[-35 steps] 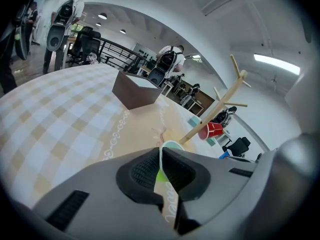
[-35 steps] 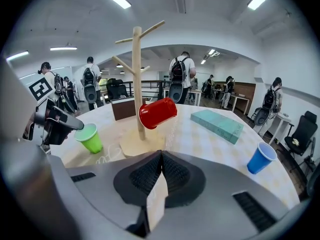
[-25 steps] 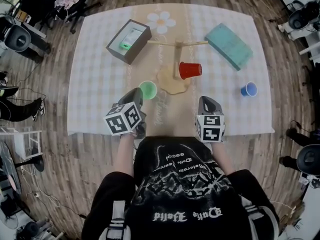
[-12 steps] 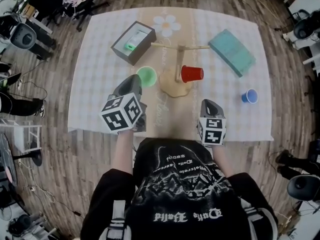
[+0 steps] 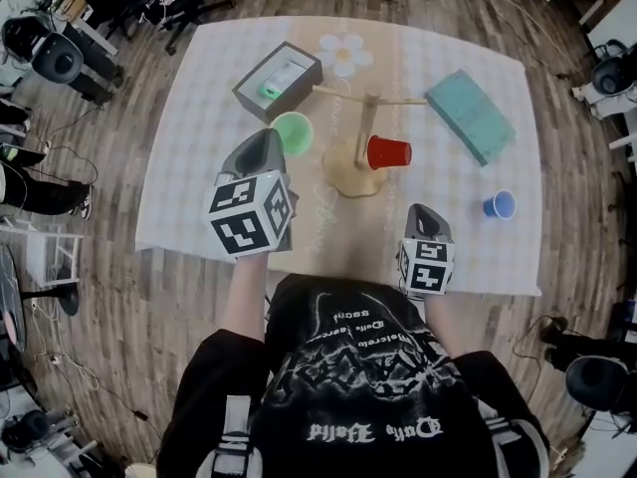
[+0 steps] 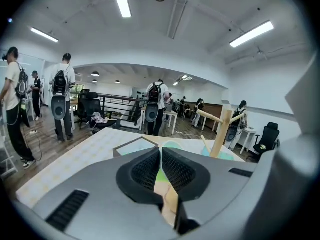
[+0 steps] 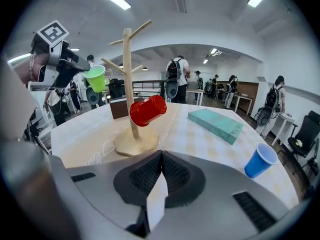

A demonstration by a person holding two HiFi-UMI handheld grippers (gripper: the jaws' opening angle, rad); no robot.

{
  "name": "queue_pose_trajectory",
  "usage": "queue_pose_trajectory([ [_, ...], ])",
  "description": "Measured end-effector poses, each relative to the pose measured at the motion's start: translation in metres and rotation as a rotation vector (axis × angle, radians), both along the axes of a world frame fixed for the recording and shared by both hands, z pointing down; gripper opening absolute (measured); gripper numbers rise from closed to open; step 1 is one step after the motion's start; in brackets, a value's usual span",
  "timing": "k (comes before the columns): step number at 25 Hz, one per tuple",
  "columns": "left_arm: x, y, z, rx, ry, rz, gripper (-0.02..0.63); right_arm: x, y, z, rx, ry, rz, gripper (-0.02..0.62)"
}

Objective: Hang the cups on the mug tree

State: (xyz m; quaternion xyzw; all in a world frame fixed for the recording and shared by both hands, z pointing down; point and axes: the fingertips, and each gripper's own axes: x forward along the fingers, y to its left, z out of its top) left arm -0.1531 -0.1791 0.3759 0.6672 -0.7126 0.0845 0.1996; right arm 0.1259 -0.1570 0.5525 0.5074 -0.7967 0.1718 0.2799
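**Left gripper** (image 5: 280,139): the fingers (image 6: 142,170) are clenching on the wall of the green cup (image 5: 293,132). A thin green strip is showing in the slit between the pads. The cup is sitting right at the fingertips, mouth upward, and is hanging in the air clear of the tabletop (image 5: 199,177). In the right gripper view it is showing up beside the left-hand branches, but whether it is touching one cannot be told.

**Right gripper** (image 5: 422,212): the fingers (image 7: 145,176) are pressing flat together with nothing between them. They are pointing down over the near part of the tabletop.

**Mug tree** (image 5: 346,172): this is standing on its flat wooden base ahead of the right fingers and a little to their left. It is just to the right of the left fingers.

**Red cup** (image 5: 388,152): this is hanging on its side from a low branch, straight ahead of the right fingers and off the tabletop.

**Blue cup** (image 5: 500,205): this is standing upright on the tabletop, ahead of the right fingers and off to their right, well apart from the tree.

**Teal box** (image 5: 471,118): this is lying flat, beyond the blue cup and farther from the right fingers.

**Grey box** (image 5: 279,80): this is lying with its top open, just beyond the left fingers and the green cup
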Motion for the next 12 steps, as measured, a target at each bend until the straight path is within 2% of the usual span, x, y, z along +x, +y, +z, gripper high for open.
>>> queue_pose_trajectory([
  [5,0.0,-0.006,-0.014,0.017,-0.099,-0.021,0.034,0.002,0.0,0.001,-0.001,0.01,-0.014,0.009],
  [12,0.011,-0.016,-0.054,0.101,-0.175,-0.02,0.034,0.011,0.005,0.003,-0.011,0.018,-0.012,0.01],
])
